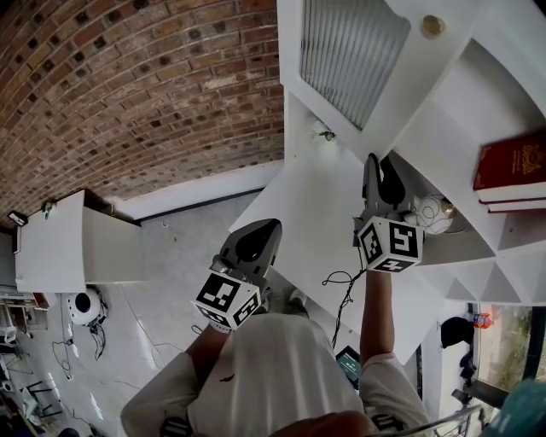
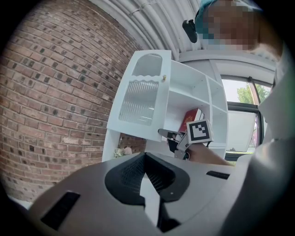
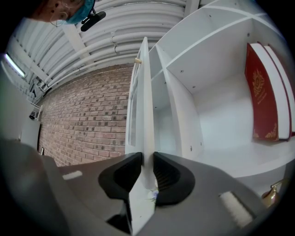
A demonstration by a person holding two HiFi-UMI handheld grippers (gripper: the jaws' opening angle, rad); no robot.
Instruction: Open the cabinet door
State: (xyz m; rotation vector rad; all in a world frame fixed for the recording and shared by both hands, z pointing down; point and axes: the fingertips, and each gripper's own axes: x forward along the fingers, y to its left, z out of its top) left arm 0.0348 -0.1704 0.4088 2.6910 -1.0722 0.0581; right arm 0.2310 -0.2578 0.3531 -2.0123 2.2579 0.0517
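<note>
The white cabinet door (image 1: 350, 60) has a ribbed glass pane and a small gold knob (image 1: 432, 26), and it stands swung out from the cabinet. My right gripper (image 1: 373, 166) is at the door's lower free edge. In the right gripper view the door's thin edge (image 3: 145, 92) runs between the jaws of the right gripper (image 3: 146, 161), with a pad against each face. From the left gripper view, the door (image 2: 140, 92) and the right gripper (image 2: 168, 134) on it show ahead. My left gripper (image 2: 146, 159) hangs lower, away from the cabinet, jaws together and holding nothing; in the head view the left gripper (image 1: 266, 229) is left of the right one.
Red books (image 1: 512, 166) stand on an open shelf to the right of the door. A round white ornament (image 1: 431, 213) sits on the shelf below them. A brick wall (image 1: 128, 94) lies to the left, with a low white unit (image 1: 77, 247) beside it. A gold object (image 3: 272, 193) is near the right gripper.
</note>
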